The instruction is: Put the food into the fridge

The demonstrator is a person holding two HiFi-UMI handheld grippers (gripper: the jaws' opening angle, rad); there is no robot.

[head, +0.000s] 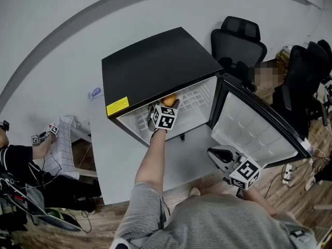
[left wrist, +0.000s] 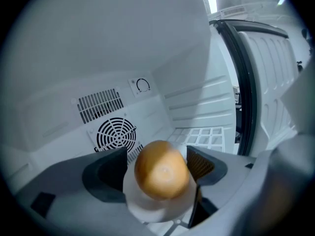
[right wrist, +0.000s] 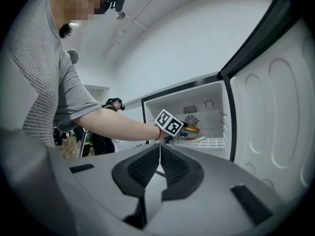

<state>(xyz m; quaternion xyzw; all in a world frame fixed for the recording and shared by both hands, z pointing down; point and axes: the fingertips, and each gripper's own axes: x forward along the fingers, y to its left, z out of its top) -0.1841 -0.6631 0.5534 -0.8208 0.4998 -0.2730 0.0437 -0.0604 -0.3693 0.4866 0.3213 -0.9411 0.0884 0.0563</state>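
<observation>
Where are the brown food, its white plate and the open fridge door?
brown food (left wrist: 161, 175): left gripper view, on its rounded top.
white plate (left wrist: 153, 209): left gripper view, on the near rim below the food.
fridge door (head: 254, 127): head view, on its white inner lining.

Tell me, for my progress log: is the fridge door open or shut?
Open. The fridge door stands swung wide, baring the white interior, where the left tool holds a plate of food.

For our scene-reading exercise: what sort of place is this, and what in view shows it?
Probably an office or lab, not a home kitchen: black office chairs, and a small black fridge standing open on a plain table.
</observation>
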